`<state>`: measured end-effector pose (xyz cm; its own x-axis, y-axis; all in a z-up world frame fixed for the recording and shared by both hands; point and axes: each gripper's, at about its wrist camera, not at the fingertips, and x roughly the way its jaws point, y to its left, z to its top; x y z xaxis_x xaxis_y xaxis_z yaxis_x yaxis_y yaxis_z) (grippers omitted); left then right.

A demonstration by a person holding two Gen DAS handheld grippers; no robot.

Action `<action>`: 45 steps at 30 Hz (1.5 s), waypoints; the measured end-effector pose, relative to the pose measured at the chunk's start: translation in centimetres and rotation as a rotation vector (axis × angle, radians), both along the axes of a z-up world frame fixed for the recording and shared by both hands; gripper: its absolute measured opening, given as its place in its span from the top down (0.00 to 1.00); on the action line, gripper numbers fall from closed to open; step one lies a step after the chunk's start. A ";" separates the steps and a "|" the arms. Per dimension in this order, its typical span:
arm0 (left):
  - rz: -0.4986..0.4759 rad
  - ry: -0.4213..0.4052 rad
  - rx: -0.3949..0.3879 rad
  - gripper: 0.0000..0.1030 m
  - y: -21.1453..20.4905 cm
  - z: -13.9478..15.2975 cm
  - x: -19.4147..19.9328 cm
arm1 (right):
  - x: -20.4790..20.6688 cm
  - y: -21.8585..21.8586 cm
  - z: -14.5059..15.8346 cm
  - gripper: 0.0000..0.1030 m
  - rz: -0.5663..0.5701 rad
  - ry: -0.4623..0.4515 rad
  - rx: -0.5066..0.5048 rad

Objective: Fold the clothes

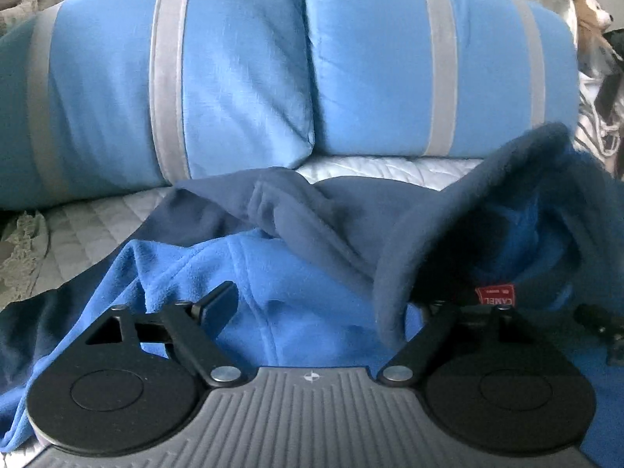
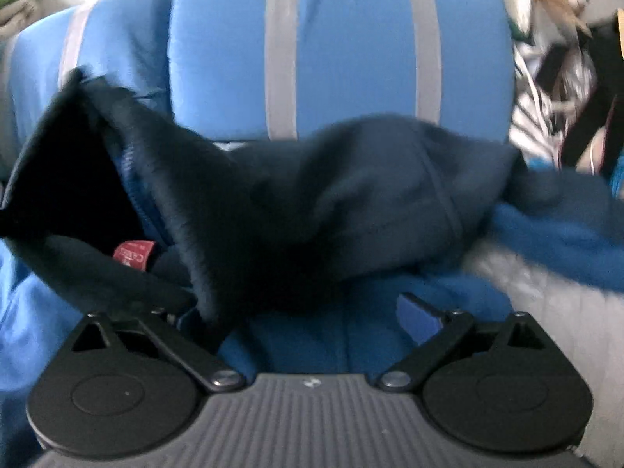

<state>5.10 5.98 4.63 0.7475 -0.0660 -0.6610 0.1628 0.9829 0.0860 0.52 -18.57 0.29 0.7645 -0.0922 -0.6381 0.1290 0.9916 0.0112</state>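
Note:
A two-tone fleece jacket, bright blue with navy parts, lies crumpled on a white quilted bed. Its navy collar stands up at the right, with a red label inside. My left gripper is open over the blue fleece; its left finger shows, and the collar covers its right finger. In the right wrist view the jacket is blurred. My right gripper is open; its right finger shows, and the navy collar with the red label drapes over its left side.
Two large blue pillows with grey stripes stand at the head of the bed, close behind the jacket. A plush toy and striped clothing lie at the far right. Lace fabric lies at the left edge.

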 end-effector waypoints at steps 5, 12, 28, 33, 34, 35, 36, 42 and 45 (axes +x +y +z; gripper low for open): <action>-0.112 -0.078 0.031 0.19 -2.1 0.5 -0.4 | -0.1 0.0 0.0 0.00 0.005 0.011 0.020; -0.078 -0.090 0.026 0.20 -3.1 0.3 1.3 | 0.3 0.0 0.2 0.00 0.009 -0.015 -0.021; -0.199 -0.076 0.091 0.69 -1.7 0.5 -1.2 | -0.7 0.1 1.7 0.81 0.137 -0.150 -0.131; -0.263 0.021 0.173 0.69 -1.1 -2.2 -1.2 | -1.7 -0.7 -0.4 0.77 0.175 0.006 -0.021; -0.271 0.044 0.187 0.67 -1.0 -2.7 -1.0 | -1.5 -0.9 -0.7 0.77 0.174 0.032 0.010; -0.278 0.052 0.195 0.67 -0.9 -3.1 -0.9 | -1.3 -1.2 -0.9 0.74 0.172 0.057 0.040; -0.285 0.055 0.200 0.67 -0.8 -3.3 -0.9 | -1.0 -1.3 -0.9 0.70 0.165 0.060 0.050; -0.297 0.029 0.300 0.47 -1.9 -3.1 -1.4 | -0.7 -1.4 -0.8 0.51 0.132 0.058 0.042; -0.304 -0.016 0.378 0.40 -2.7 -2.9 -2.3 | -0.9 -1.6 -0.7 0.40 0.117 0.051 0.037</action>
